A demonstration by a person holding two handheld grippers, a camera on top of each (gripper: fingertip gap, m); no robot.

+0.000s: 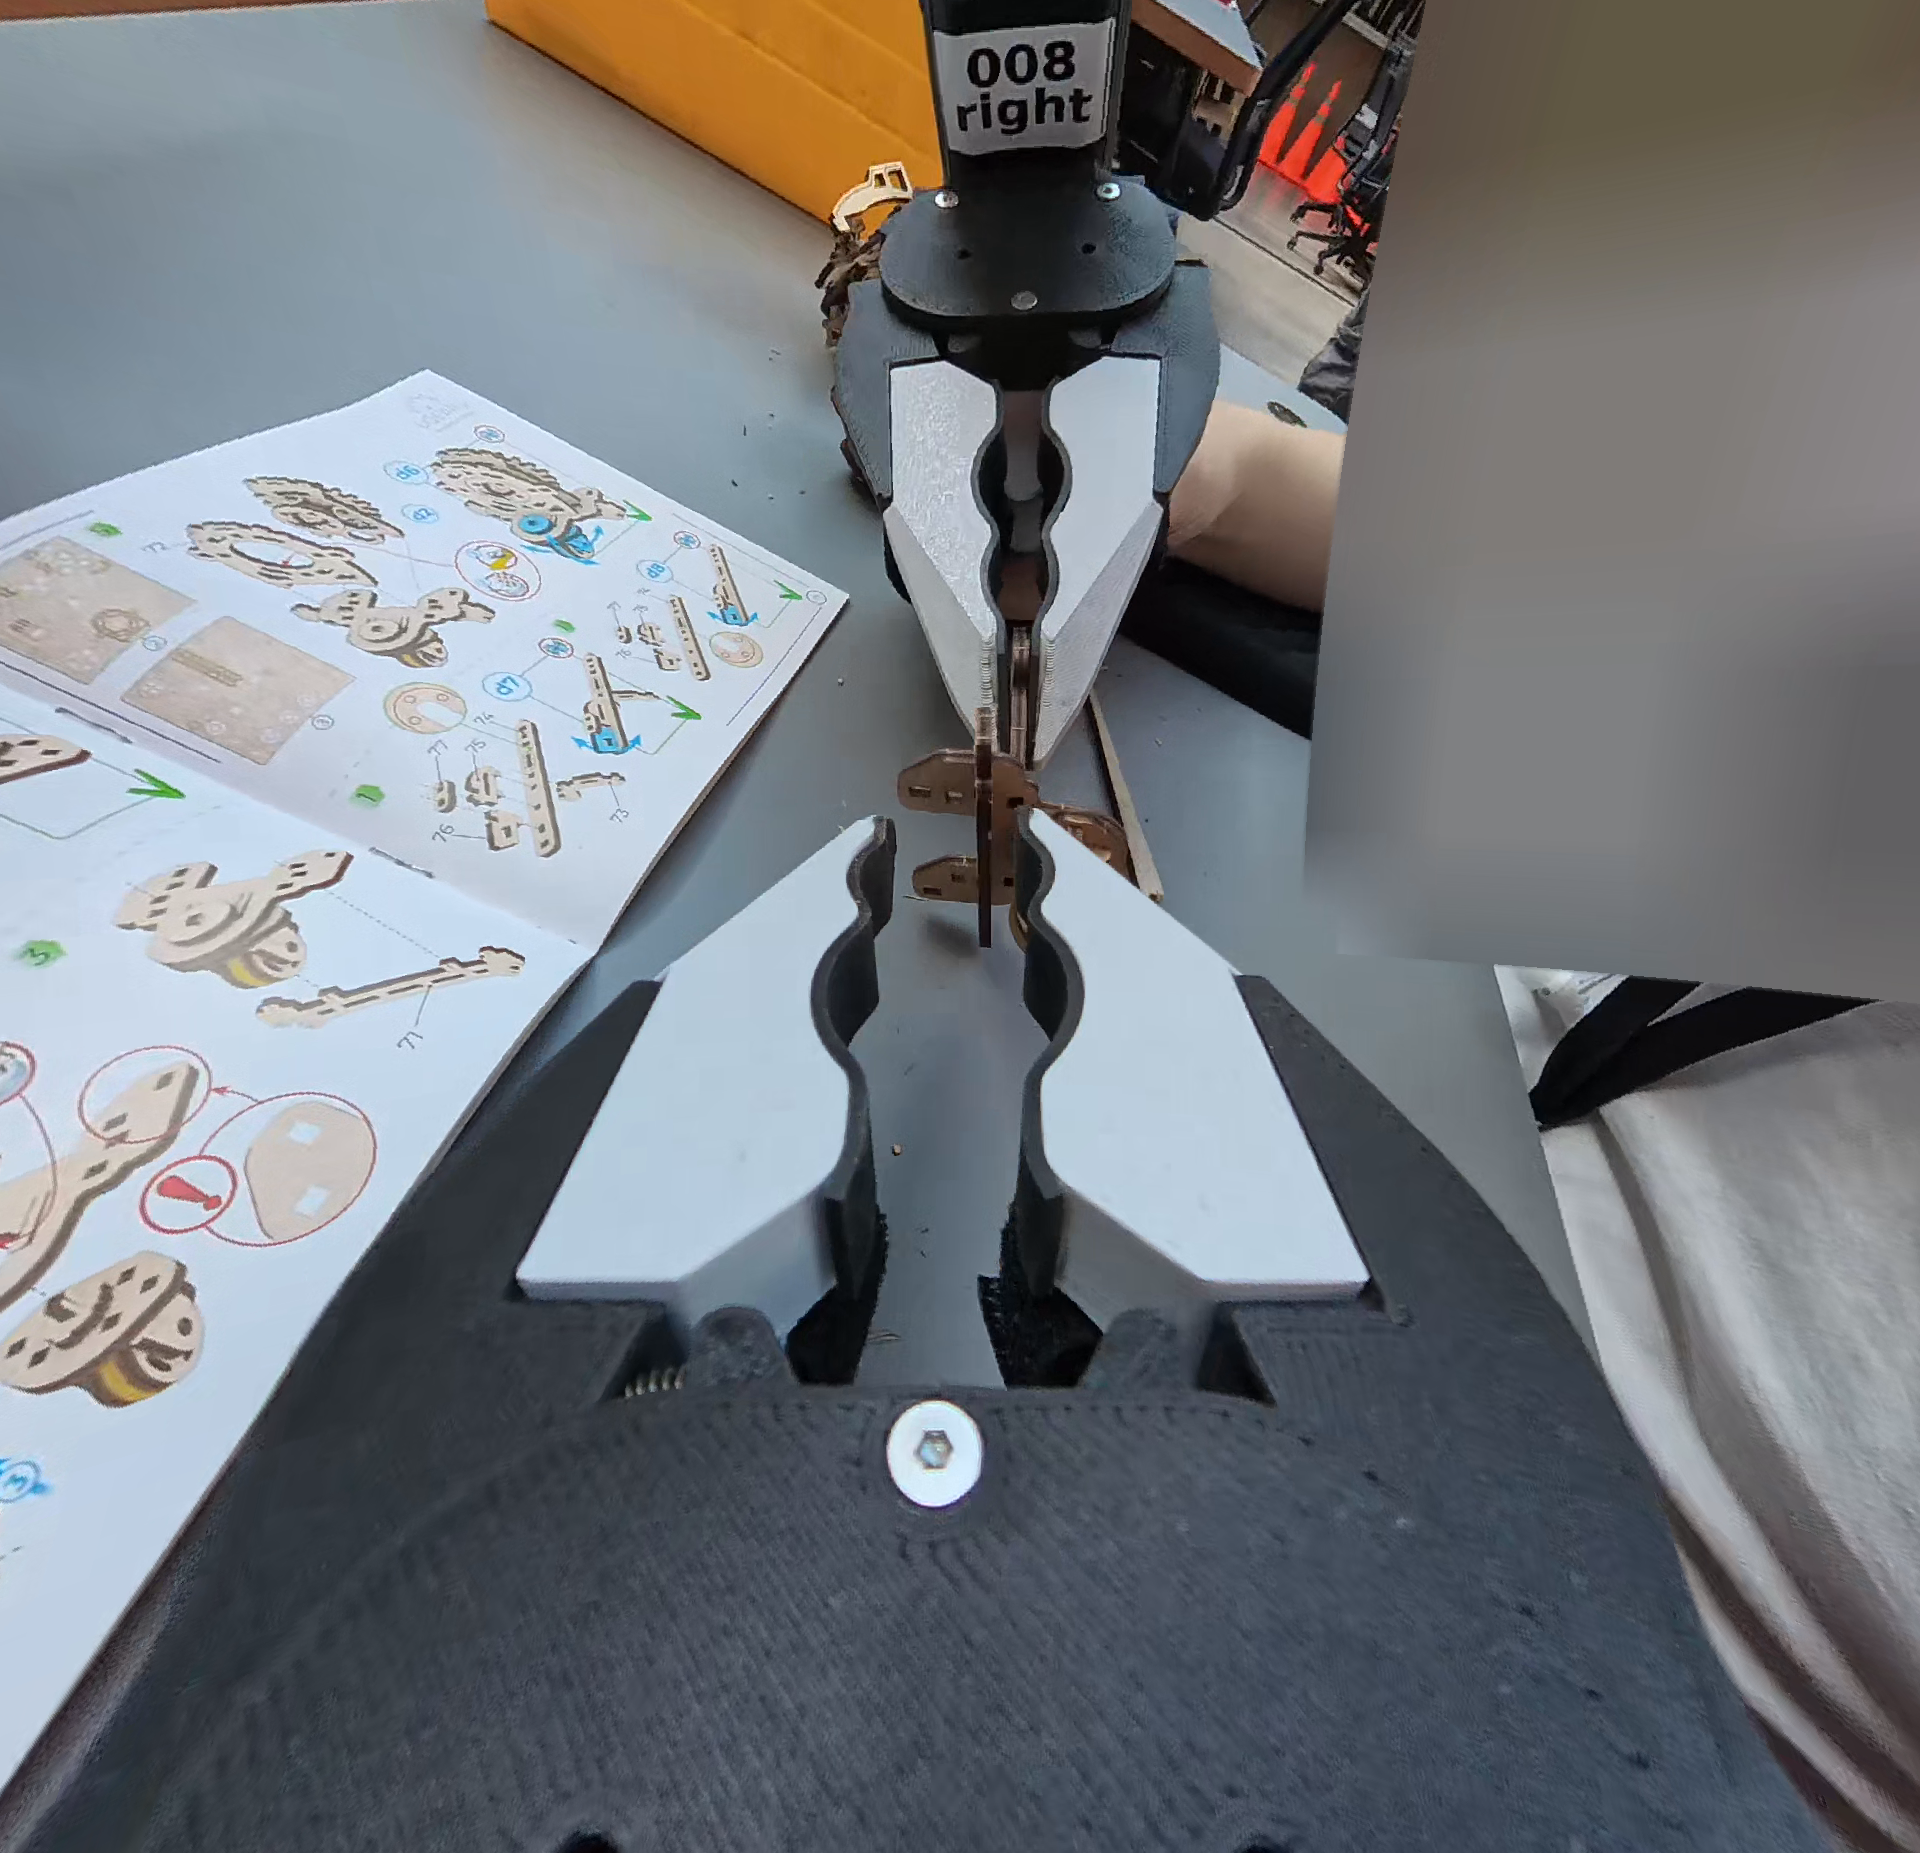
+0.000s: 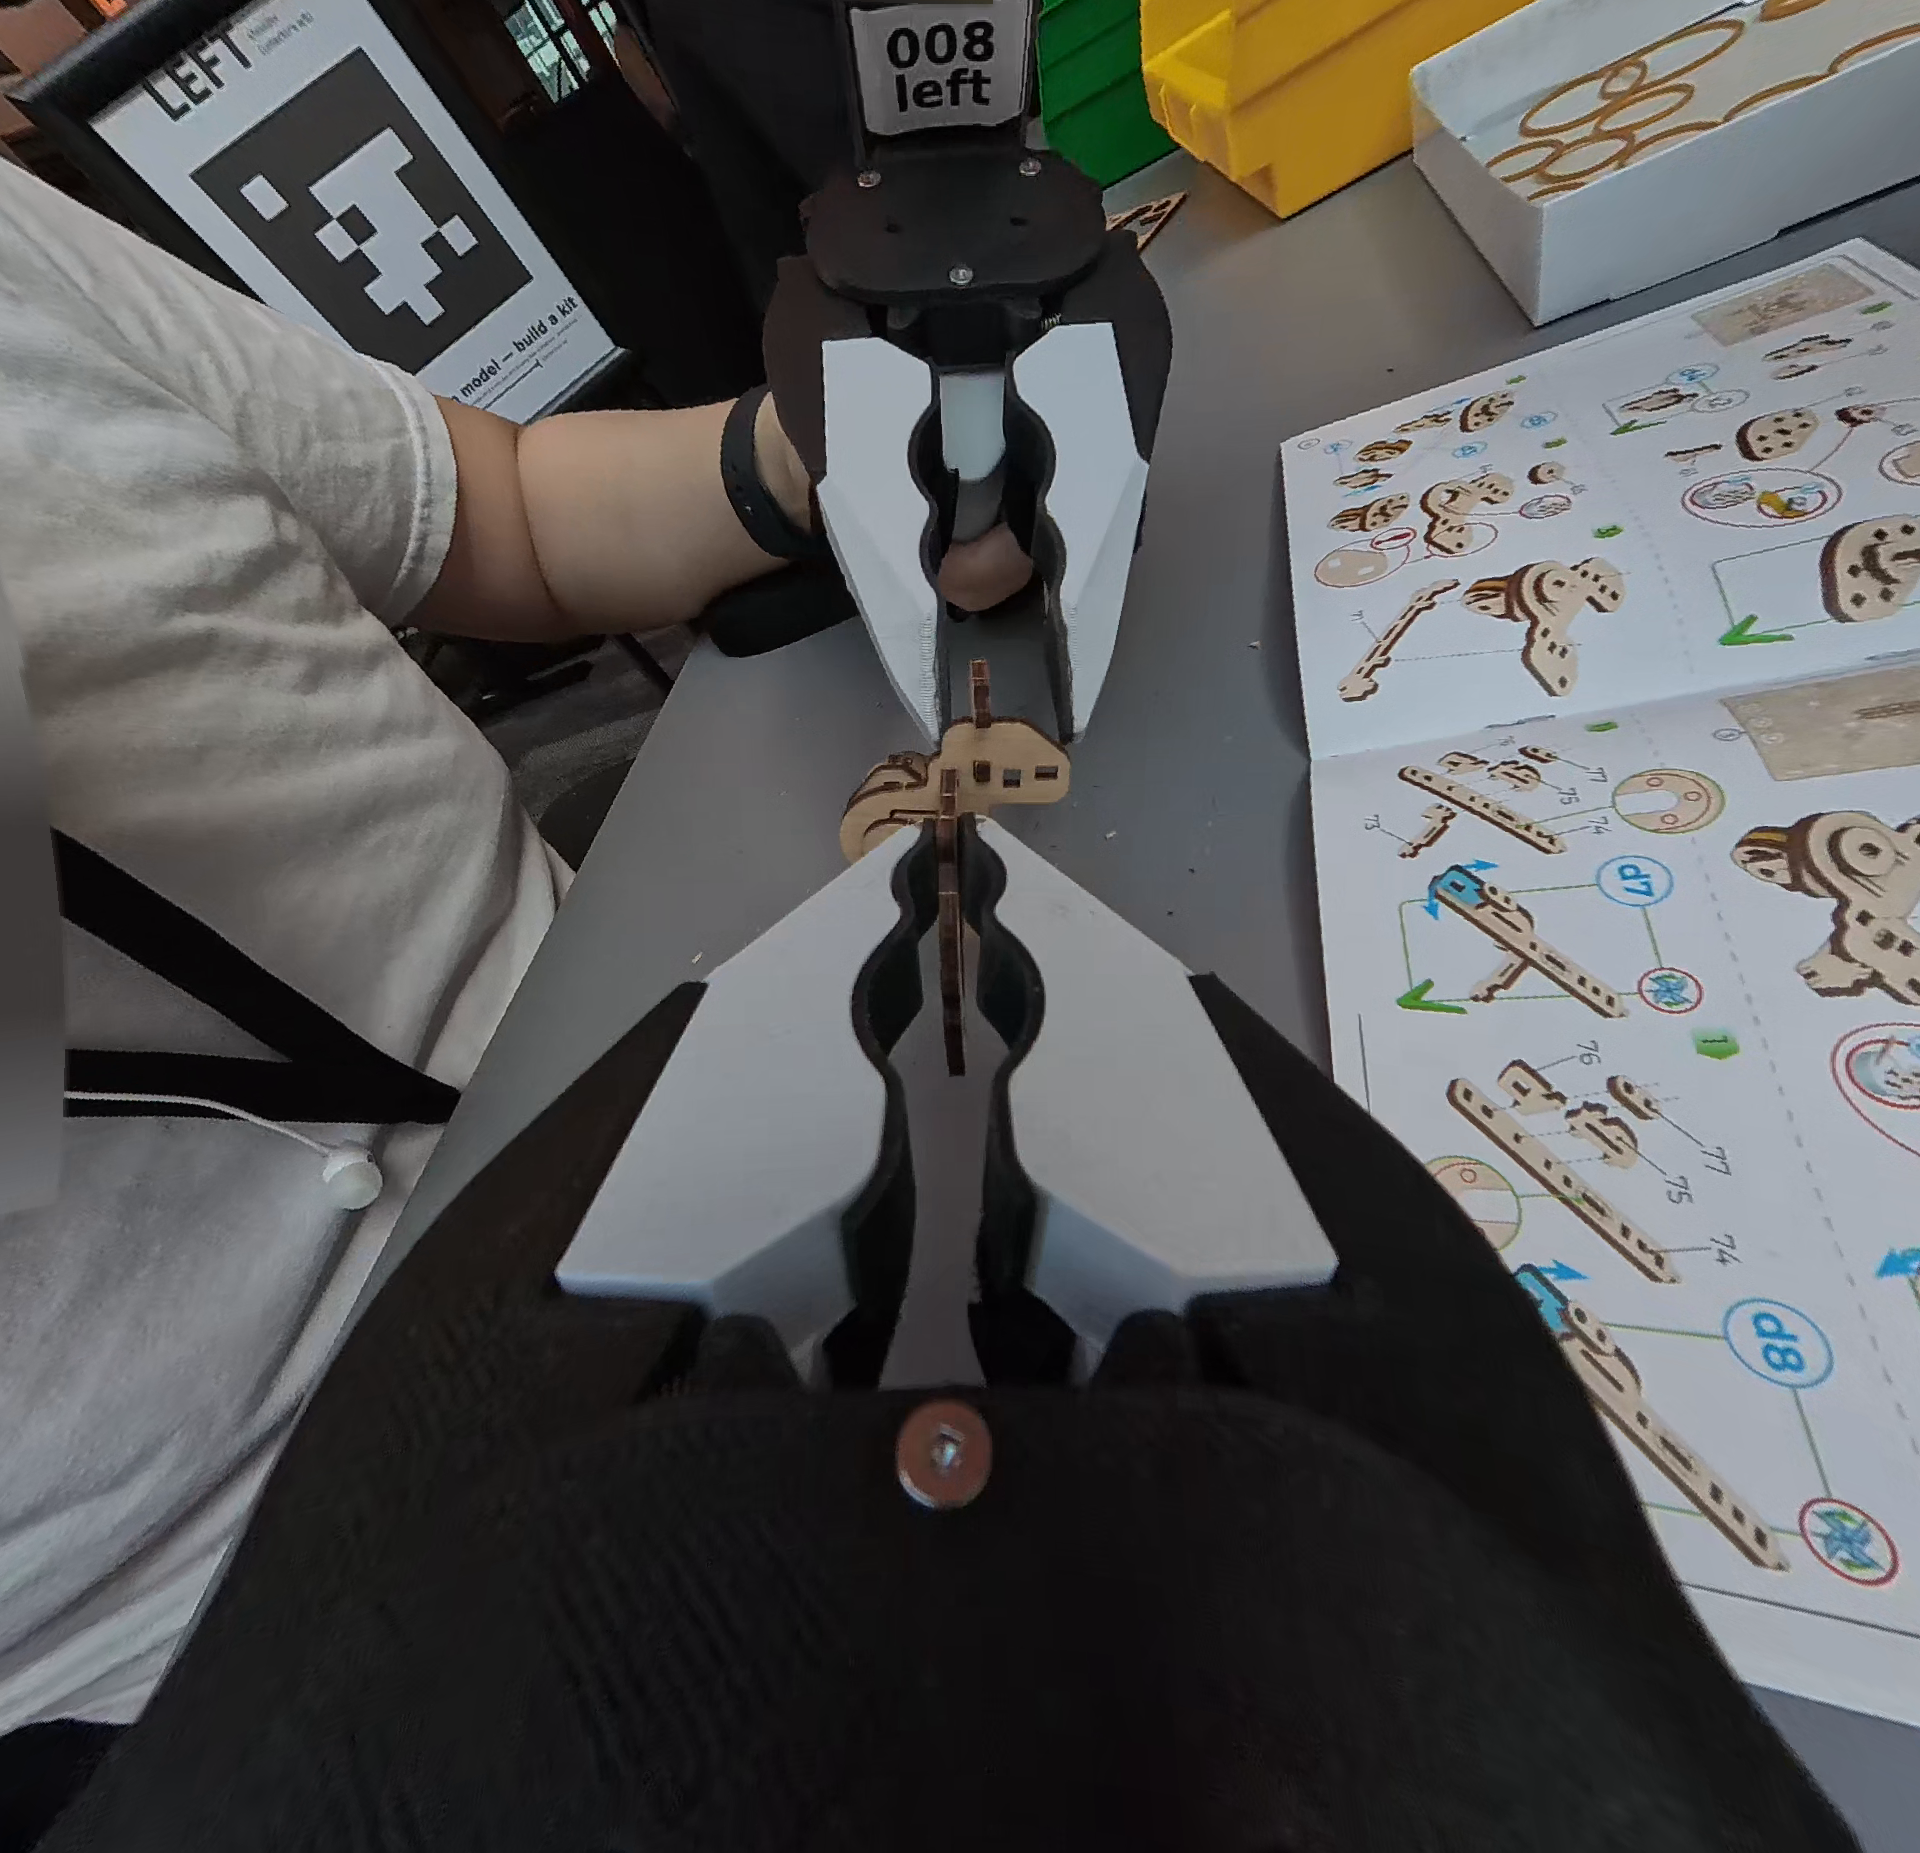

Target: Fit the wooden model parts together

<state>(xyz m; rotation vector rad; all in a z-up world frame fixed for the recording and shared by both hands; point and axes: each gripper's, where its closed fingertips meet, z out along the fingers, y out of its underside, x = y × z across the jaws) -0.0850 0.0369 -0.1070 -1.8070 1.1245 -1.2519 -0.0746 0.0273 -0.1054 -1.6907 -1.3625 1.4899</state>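
1. Grey table (image 1: 312, 245): holds all else.
2. Instruction sheet (image 2: 1558, 868): open flat on table, beside both grippers.
3. Yellow bin (image 1: 707, 58) at far edge; white box (image 2: 1662, 141) w/ cut wood sheet near it.
4. Left gripper (image 1: 956, 832): fingers clearly apart, tips at the slotted part, 1 tip looks to touch it; can't tell if it grips.
5. Right gripper (image 2: 951, 832): faces the left 1 tip to tip, fingers nearly closed, pinching thin flat part (image 2: 951, 951) edge-on.
6. Slotted part (image 2: 1003, 764): above table btwn the 2 grippers, crosswise to the thin part, which meets it at a slot.
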